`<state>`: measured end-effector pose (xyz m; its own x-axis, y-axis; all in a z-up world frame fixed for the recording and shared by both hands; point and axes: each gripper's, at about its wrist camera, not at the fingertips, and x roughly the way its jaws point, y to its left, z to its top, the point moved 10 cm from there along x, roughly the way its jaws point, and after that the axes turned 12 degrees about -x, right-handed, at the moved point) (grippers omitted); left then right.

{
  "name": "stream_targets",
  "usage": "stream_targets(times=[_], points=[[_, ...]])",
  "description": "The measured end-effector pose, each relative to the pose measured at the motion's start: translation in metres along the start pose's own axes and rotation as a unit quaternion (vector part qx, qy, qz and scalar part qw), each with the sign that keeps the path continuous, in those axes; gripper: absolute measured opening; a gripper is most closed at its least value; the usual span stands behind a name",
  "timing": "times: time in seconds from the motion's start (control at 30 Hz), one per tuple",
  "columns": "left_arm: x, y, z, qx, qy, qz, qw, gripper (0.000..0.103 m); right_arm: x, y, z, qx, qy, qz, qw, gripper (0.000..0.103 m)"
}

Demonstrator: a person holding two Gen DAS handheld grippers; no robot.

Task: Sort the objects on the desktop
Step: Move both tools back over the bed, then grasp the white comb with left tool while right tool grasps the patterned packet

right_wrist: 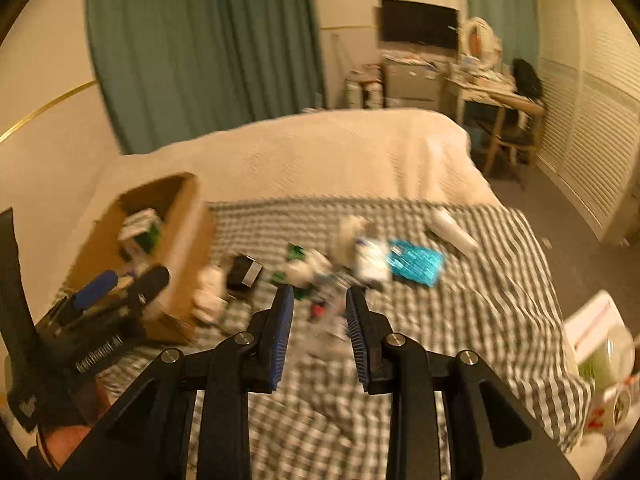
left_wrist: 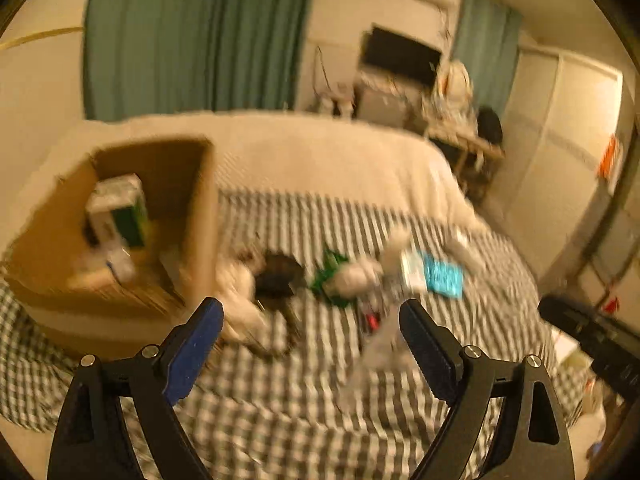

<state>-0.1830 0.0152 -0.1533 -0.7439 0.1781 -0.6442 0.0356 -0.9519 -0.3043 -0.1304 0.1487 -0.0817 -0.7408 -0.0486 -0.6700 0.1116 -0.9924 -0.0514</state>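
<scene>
two blurred views, left gripper (left_wrist: pixel 312 320) jaws wide apart, right gripper (right_wrist: pixel 319 306) jaws narrowly apart, empty, clutter (right_wrist: pixel 320 268) smeared

Left gripper (left_wrist: pixel 312 312): matte black frame, two angled arms, each ending in a blue pad (left_wrist: pixel 196 350) with a ribbed edge. Silver round screws (left_wrist: pixel 151 351) sit at the arm pivots, two per side. Triangular cut-outs in the outer arms.

Right gripper (right_wrist: pixel 320 300): same build (black arms, blue ribbed pads (right_wrist: pixel 280 336), silver screws (right_wrist: pixel 244 338)). White lettering on the left gripper's body, blurred.
</scene>
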Motion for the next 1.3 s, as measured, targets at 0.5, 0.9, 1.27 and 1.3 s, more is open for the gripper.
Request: stream_targets(times=[0.5, 0.9, 1.27, 1.3], points=[[0.1, -0.006, -0.099, 0.052, 0.114, 0.019, 0.9919, 0.092, 0.082, -0.036, -0.093, 0.047, 0.062, 0.021, 0.997, 0.027], [0.129, -0.019, -0.114, 0.094, 0.151, 0.0, 0.9841, 0.022, 0.136, -0.04, -0.092, 0.07, 0.061, 0.058, 0.994, 0.045], [0.131, -0.002, -0.094, 0.037, 0.131, -0.002, 0.9907, 0.009, 0.182, -0.017, -0.089, 0.1, 0.065, 0.14, 0.983, 0.054], [0.131, -0.002, -0.094, 0.037, 0.129, -0.003, 0.991, 0.009, 0.184, -0.016, -0.089, 0.103, 0.063, 0.143, 0.982, 0.055]])
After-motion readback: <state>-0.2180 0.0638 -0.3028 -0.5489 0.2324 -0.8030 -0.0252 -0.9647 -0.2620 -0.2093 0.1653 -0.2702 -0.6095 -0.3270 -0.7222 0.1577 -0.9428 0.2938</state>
